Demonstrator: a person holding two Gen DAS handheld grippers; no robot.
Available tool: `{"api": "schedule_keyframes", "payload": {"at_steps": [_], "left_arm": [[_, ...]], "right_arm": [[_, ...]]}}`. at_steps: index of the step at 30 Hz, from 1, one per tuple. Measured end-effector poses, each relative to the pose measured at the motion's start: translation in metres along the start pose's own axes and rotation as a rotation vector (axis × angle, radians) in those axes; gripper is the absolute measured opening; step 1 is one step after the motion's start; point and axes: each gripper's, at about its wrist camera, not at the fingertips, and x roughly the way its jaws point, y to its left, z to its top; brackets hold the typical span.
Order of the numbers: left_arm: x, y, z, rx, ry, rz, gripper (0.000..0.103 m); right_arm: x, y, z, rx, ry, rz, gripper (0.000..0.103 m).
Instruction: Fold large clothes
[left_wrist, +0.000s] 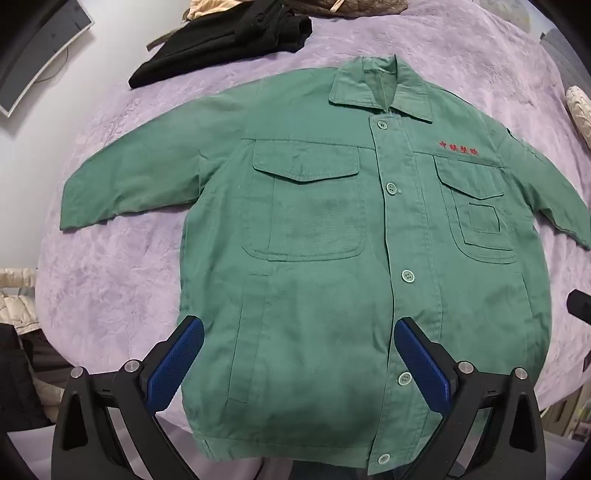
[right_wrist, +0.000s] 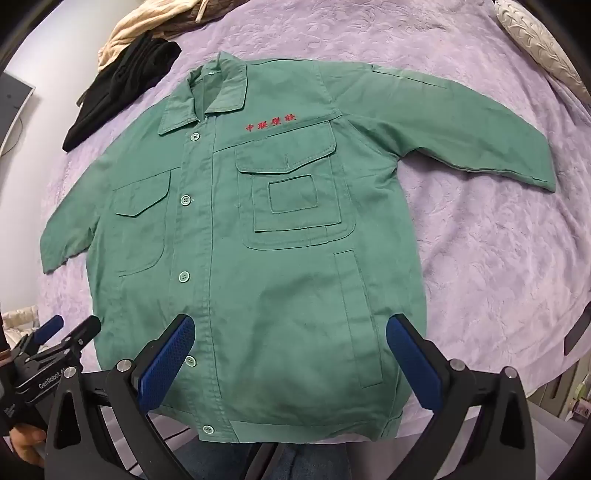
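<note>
A green buttoned work jacket with red embroidered characters lies flat, front up, on a purple bedspread, collar far, hem near, both sleeves spread out. It also shows in the right wrist view. My left gripper is open and empty, hovering above the lower left front of the jacket. My right gripper is open and empty above the lower right front. The left gripper also shows at the lower left of the right wrist view.
A black garment lies beyond the collar at the far left, with beige cloth behind it. A cream pillow lies at the far right. A monitor stands off the bed's left. The bed's near edge is just below the hem.
</note>
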Motion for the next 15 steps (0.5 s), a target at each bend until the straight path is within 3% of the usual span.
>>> {"api": "schedule_keyframes", "payload": {"at_steps": [2, 5, 8, 15], "left_arm": [[0.000, -0.004, -0.002, 0.001, 0.023, -0.034, 0.103], [-0.003, 0.004, -0.005, 0.012, 0.027, -0.076, 0.103], [-0.002, 0.011, 0.001, 0.010, 0.071, -0.117, 0.103], [-0.010, 0.007, 0.002, 0.016, 0.049, -0.101, 0.103]], "right_arm": [[0.002, 0.010, -0.004, 0.006, 0.009, -0.054, 0.103], [0.008, 0.017, 0.001, 0.031, 0.056, -0.068, 0.103], [0.008, 0.018, 0.000, 0.045, 0.054, -0.035, 0.103], [0.003, 0.027, 0.001, 0.006, 0.042, -0.055, 0.103]]}}
